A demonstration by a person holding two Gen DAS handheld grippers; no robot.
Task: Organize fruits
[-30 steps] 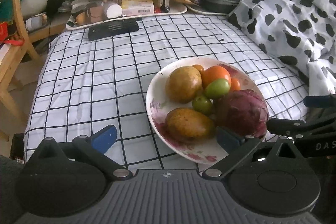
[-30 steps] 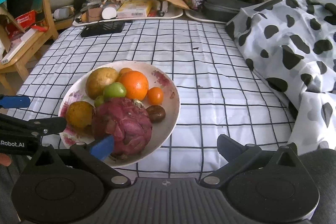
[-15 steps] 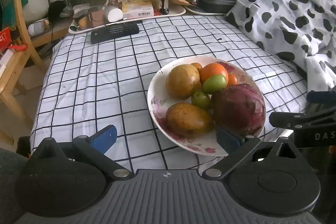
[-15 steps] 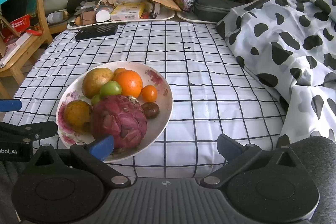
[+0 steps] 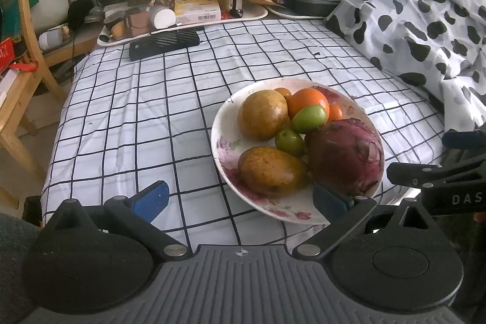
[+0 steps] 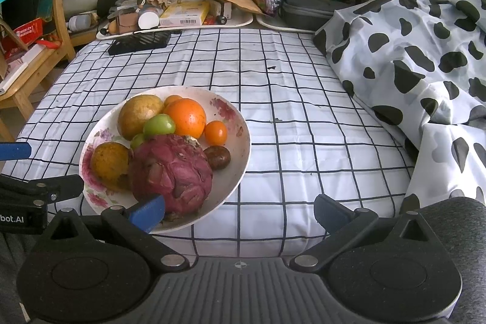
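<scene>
1. So, starting at your left: your left gripper [image 5: 240, 201] hangs low over the near edge of the checked cloth [image 5: 127, 117], its blue pads spread wide with nothing between them.
2. Your left pad sits over bare cloth; your right pad overlaps the near rim of the floral plate [image 5: 224, 117] in the left wrist view, just below the yellow-brown fruit [image 5: 270, 169] and the big purple-red fruit [image 5: 346, 155]. Whether it touches the rim you cannot tell.
3. Further back on that plate lie a second yellow-brown fruit [image 5: 262, 114], two green fruits [image 5: 309, 118], an orange [image 5: 308, 100] and a small orange tomato [image 5: 335, 112].
4. Your right gripper [image 6: 240, 210] is also spread wide and holds nothing. The plate lies ahead and to its left, so its left pad overlaps the purple-red fruit's near side while its right pad is over bare cloth.
5. Right of the purple-red fruit, a small dark fruit [image 6: 217, 157] rests in the plate.
6. At far right, a cow-patterned blanket [image 6: 425, 56] is heaped on the cloth.
</scene>
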